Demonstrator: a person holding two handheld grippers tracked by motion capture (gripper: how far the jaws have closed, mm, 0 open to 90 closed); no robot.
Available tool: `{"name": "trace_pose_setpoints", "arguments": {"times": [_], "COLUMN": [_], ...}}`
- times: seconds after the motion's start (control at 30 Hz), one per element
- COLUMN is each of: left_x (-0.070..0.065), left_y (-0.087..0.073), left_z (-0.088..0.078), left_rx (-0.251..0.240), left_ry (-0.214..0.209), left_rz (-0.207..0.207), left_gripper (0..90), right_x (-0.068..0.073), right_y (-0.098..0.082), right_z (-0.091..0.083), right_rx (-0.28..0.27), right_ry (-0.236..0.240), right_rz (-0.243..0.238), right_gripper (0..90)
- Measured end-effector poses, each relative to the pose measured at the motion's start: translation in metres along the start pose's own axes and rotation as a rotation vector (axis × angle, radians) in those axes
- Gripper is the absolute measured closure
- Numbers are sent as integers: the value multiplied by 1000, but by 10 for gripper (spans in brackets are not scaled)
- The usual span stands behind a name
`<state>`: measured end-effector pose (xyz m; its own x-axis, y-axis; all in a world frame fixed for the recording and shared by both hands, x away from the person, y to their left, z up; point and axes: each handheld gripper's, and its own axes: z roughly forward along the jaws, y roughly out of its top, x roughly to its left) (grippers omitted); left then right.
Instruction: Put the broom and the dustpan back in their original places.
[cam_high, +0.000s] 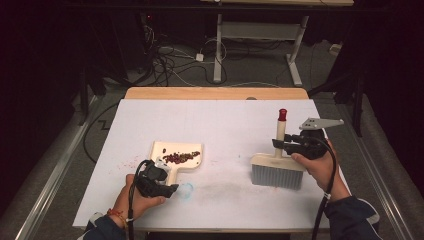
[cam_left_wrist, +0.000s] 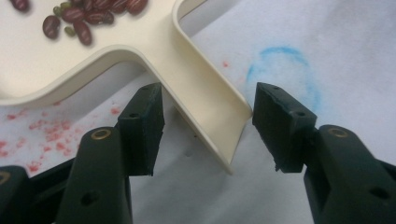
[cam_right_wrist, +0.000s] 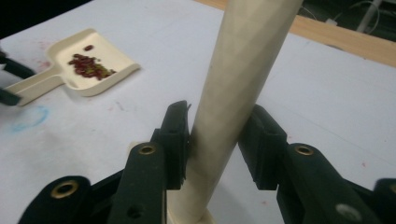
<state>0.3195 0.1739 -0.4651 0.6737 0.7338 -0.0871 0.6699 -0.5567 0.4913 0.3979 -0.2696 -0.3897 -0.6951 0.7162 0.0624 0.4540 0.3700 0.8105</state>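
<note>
Surface and material notes, sweeping set on the tabletop.
Cream plastic dustpan (cam_left_wrist: 196, 88): smooth, slight sheen; dark red beans (cam_left_wrist: 88, 14) glossy. Brush with cream matt handle (cam_right_wrist: 238, 93), grey bristles (cam_high: 276, 177) fibrous. White paper-like tabletop cover (cam_high: 225, 125) matt, stained red and blue; bare wooden edge (cam_high: 215, 93). Left gripper (cam_left_wrist: 208, 128) pads: matt black rubber, rough-edged.

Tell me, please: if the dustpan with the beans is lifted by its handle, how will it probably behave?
The dustpan looks like thin, rigid plastic, so it should stay stiff and feel light. Its beans lie loose in the shallow tray, so tilting would probably roll them out. The smooth handle may slip between the open left tongs.
</note>
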Motion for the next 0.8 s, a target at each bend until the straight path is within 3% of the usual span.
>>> {"name": "trace_pose_setpoints", "arguments": {"times": [0.07, 0.13, 0.17, 0.3, 0.37, 0.43, 0.5, 0.73, 0.8], "left_x": [-4, -8, -8, -5, -5, -7, -8, 3, 7], "left_y": [0, 2, 3, 1, -2, -8, -14, -32, -38], "left_z": [1, 1, 0, -10, -13, -15, -14, -18, -17], "left_rx": [3, -7, -20, -109, -167, -223, -246, -307, -307], "left_ry": [-20, 12, 19, 10, 40, 82, 116, 133, 151], "left_rz": [9, 33, 41, 71, 106, 151, 189, 203, 214], "left_gripper": [435, 418, 401, 356, 332, 301, 281, 228, 228], "right_x": [-7, -14, -17, -28, -33, -34, -33, -33, -30], "right_y": [1, 2, 2, -1, -2, -2, -3, -3, -2], "right_z": [10, 20, 25, 41, 44, 47, 49, 50, 51], "right_rx": [25, 54, 67, 102, 87, 92, 95, 49, 45], "right_ry": [-51, -62, -97, -210, -228, -271, -269, -311, -342], "right_rz": [20, 40, 38, 74, 90, 77, 69, 69, 39], "right_gripper": [617, 597, 582, 528, 536, 530, 525, 475, 460]}}
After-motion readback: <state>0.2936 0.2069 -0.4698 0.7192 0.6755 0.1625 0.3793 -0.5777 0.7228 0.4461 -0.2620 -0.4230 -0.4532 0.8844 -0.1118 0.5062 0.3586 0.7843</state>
